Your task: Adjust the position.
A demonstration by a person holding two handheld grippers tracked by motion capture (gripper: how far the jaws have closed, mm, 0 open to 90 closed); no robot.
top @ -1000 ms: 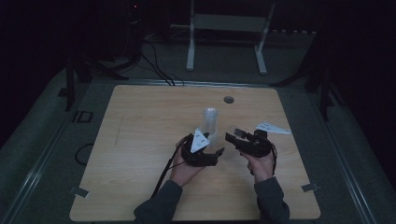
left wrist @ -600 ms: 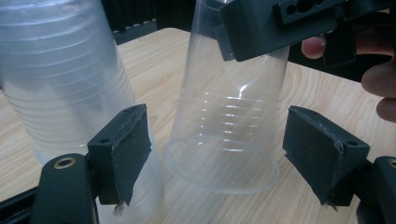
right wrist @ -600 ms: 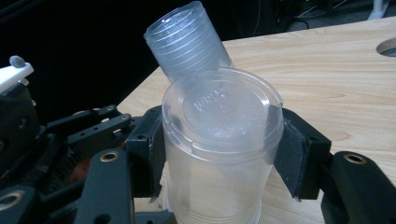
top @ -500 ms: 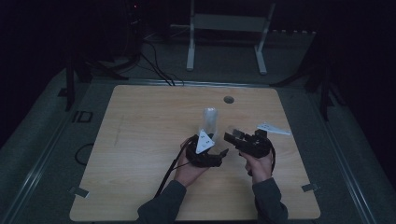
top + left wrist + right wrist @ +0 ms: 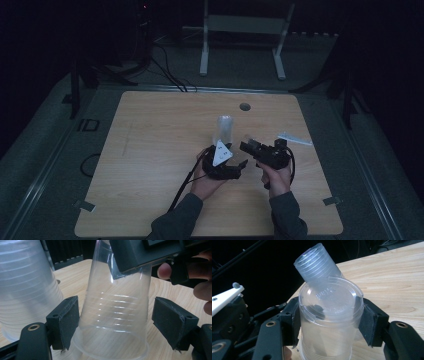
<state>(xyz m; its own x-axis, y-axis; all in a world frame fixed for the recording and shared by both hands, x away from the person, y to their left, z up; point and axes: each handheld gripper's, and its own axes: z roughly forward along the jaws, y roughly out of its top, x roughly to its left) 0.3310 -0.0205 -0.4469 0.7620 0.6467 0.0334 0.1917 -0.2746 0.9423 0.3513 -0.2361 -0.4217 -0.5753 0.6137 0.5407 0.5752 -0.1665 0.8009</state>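
A single clear plastic cup [image 5: 329, 315] stands upside down on the wooden table [image 5: 150, 150]. My right gripper [image 5: 330, 320] is shut on its upper part, a pad pressed to each side. In the left gripper view the same cup [image 5: 117, 312] sits between the jaws of my left gripper [image 5: 120, 322], which is open around its lower half; the left pad is almost touching it and the right pad stands clear. A stack of clear cups [image 5: 225, 129] rises just behind, leaning in the right gripper view [image 5: 317, 262]. Both grippers, left [image 5: 235, 162] and right [image 5: 250, 148], meet near the table's middle right.
A flat clear wrapper [image 5: 295, 138] lies right of the grippers. A round hole [image 5: 244, 106] is in the table near its far edge. A white frame stand [image 5: 240, 30] is on the floor beyond, with cables [image 5: 170, 75] nearby. Dark surroundings.
My left gripper has shifted right, closing in on the right gripper and the cup it holds. The right gripper and the stack have barely moved.
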